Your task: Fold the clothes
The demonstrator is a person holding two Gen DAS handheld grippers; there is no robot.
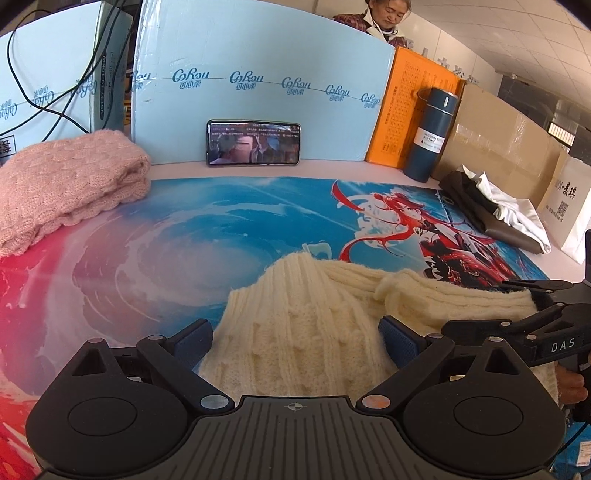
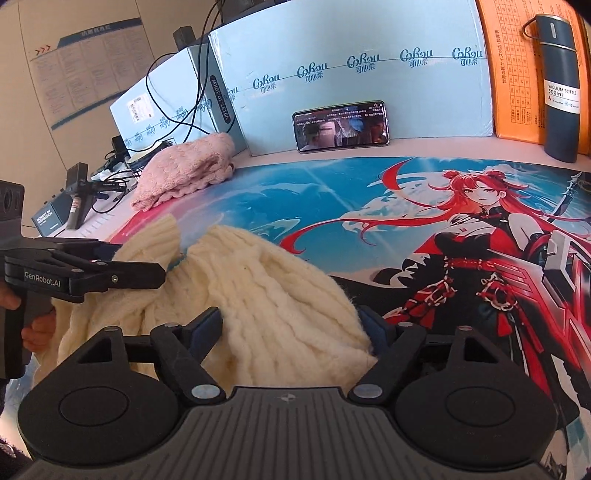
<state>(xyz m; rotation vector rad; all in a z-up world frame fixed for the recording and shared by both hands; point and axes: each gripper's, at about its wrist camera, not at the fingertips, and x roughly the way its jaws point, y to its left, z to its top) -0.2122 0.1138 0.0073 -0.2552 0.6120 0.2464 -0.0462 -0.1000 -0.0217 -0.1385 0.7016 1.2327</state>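
A cream cable-knit sweater (image 1: pixel 306 295) (image 2: pixel 266 280) lies bunched on a printed anime desk mat (image 1: pixel 221 221) (image 2: pixel 332 192) near the table's front. My left gripper (image 1: pixel 297 341) is open, its blue-padded fingers wide apart on either side of the knit. My right gripper (image 2: pixel 290 326) is also open, with the sweater's bulk bulging between its fingers. Each gripper shows side-on in the other's view, the left gripper (image 2: pixel 142 260) at the sweater's left edge and the right gripper (image 1: pixel 476 306) at its right edge. A hand holds each handle.
A folded pink sweater (image 1: pixel 66 192) (image 2: pixel 184 170) sits back left. A phone (image 1: pixel 253 143) leans on blue boxes (image 1: pixel 258 74). A dark vacuum bottle (image 1: pixel 430 133), dark and white clothes (image 1: pixel 491 214) and a white bag (image 1: pixel 570 206) stand right. Cables and devices (image 2: pixel 77 199) lie far left. A person (image 1: pixel 380 22) is behind the boxes.
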